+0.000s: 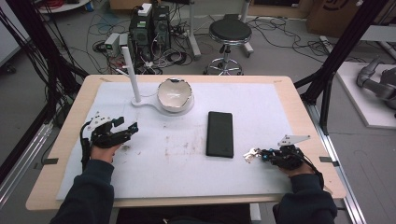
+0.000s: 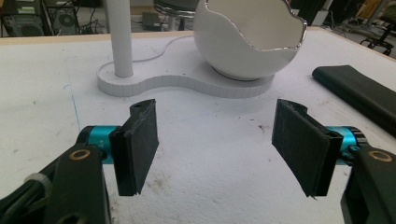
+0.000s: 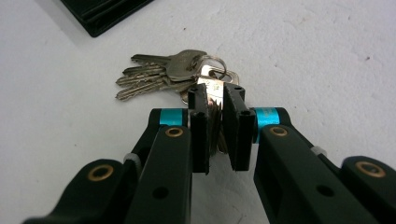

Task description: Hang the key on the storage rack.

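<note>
- The left tool point(image 1: 132, 126) hovered low over the counter point(image 1: 60, 154) near its left edge, jaws spread wide with nothing between them; in the left gripper view its pads point(image 2: 140, 144) framed only bare white mat, which suggested a hand kept ready and out of the working side's way.
- Ahead of it stood a white post point(image 1: 131, 74) on a flat white base point(image 2: 154, 84), and on the same base sat a white eggshell-shaped bowl point(image 1: 174, 94) with a jagged rim, its open mouth turned upward. Judged by that opening, it looked like a catch-all meant to take small things dropped in from above.
- A black case point(image 1: 220, 134) lay flat to the right of centre, long side running away from the person, clear of the bowl and apart from both tools.
- Just right of the case's near end, the bunch of keys point(image 1: 251, 154) rested on the mat. The right gripper view showed the blades fanned out on the surface and the ring point(image 3: 215, 66) lying at the head of the bunch.
- The right tool point(image 1: 259, 155) was clamped on the bunch of keys, its jaws pinched nearly together on a flat key head beside the ring. Taking the bunch there, rather than by a blade, would probably let the rest hang together when lifted.
- The bunch had not yet left the mat, and the bowl stood well apart, up and to the left.
</note>
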Available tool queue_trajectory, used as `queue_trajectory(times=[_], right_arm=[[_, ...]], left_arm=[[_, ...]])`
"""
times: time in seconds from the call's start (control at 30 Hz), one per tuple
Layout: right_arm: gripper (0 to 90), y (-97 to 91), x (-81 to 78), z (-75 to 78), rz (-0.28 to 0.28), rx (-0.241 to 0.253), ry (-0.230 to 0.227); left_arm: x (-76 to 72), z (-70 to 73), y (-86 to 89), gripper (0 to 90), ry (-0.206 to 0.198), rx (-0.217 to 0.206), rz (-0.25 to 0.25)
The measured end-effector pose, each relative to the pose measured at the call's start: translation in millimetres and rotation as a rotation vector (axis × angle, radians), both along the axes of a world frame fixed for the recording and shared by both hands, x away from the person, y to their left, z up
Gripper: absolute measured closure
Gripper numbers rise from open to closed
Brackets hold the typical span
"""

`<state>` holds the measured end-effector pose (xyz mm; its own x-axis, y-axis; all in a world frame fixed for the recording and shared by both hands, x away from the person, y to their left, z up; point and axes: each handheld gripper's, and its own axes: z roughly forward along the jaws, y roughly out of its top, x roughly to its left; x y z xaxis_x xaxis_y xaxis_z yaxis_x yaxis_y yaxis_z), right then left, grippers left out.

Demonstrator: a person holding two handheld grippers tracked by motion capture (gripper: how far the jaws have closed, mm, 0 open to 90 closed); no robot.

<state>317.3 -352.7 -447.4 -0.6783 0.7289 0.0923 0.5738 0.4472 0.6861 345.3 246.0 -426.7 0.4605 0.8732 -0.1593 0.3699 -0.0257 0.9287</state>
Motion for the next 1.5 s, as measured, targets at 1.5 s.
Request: queue_trajectory(times=[1.5], right_arm=[[90.0, 41.3, 20.7, 63.6, -0.002, 0.108, -0.287]], left_arm=[[-1.5, -0.1, 2.2, 31.5, 0.003, 0.002, 0.01]])
